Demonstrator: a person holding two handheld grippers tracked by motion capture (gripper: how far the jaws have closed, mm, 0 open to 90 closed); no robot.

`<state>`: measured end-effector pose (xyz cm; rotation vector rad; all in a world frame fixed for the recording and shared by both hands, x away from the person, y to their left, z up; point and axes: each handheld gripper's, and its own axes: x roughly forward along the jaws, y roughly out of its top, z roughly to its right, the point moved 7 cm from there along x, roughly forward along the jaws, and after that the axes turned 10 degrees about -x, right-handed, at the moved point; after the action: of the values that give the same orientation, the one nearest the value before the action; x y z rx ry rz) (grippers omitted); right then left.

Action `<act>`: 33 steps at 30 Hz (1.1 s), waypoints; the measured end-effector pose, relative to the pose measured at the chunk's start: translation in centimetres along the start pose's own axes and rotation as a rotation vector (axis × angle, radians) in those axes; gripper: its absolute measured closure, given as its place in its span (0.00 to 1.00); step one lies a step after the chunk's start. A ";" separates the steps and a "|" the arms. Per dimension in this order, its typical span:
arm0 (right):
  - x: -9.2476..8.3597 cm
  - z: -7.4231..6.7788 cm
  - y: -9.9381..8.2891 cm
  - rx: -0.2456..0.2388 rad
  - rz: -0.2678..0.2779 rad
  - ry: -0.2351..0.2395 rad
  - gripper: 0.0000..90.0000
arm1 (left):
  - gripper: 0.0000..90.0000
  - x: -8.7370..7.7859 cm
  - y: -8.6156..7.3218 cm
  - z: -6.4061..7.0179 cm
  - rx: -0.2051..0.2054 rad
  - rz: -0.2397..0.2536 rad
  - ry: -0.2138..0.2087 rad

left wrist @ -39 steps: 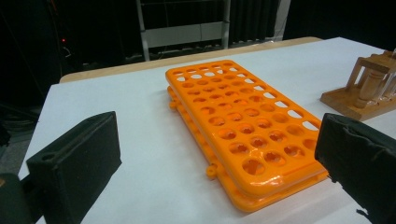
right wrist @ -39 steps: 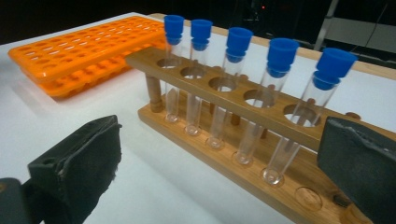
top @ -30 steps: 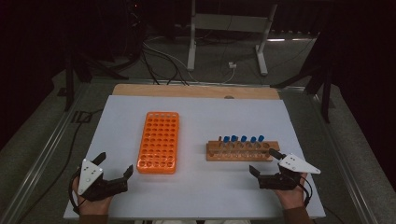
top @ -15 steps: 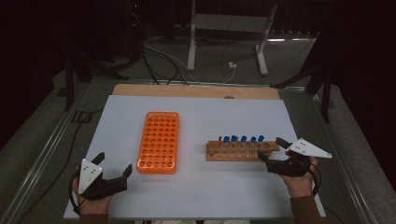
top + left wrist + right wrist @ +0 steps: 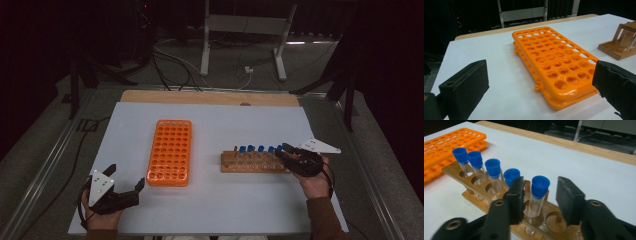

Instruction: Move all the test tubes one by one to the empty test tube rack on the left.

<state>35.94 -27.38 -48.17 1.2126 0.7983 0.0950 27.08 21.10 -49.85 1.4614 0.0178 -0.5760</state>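
Note:
A wooden rack (image 5: 250, 164) on the right of the white table holds several clear tubes with blue caps (image 5: 257, 149). My right gripper (image 5: 283, 150) is at the rack's right end. Its jaws have just been closing and stand on either side of the end tube (image 5: 535, 202); a gap still shows beside the right pad (image 5: 567, 197). An empty orange tube rack (image 5: 170, 152) lies flat at the table's middle left. My left gripper (image 5: 126, 175) rests near the front left edge, open with nothing between its jaws, facing the orange rack (image 5: 554, 57).
The white table top (image 5: 225, 125) ends in a wooden strip (image 5: 210, 97) at the back. Cables and a metal stand base (image 5: 240, 45) lie on the dark floor beyond. An open hole (image 5: 554, 221) in the wooden rack (image 5: 471, 192) lies right of the end tube.
The right hand has moved from the front right of the table up to the wooden rack's right end, and its jaws have narrowed around the end tube. The left hand has stayed put.

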 end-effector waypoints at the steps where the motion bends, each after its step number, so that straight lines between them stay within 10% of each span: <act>1: 0.2 0.0 0.0 -0.003 -0.008 0.000 0.70 | 0.02 0.0 0.0 0.0 0.000 0.000 0.000; 33: 0.6 -0.6 0.3 0.006 -0.054 -0.006 0.85 | 0.02 0.4 -0.2 0.9 -0.006 -0.031 -0.061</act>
<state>36.09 -26.54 -48.27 1.1952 0.8262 0.0452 27.06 20.17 -50.01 1.4391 -0.0057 -0.6456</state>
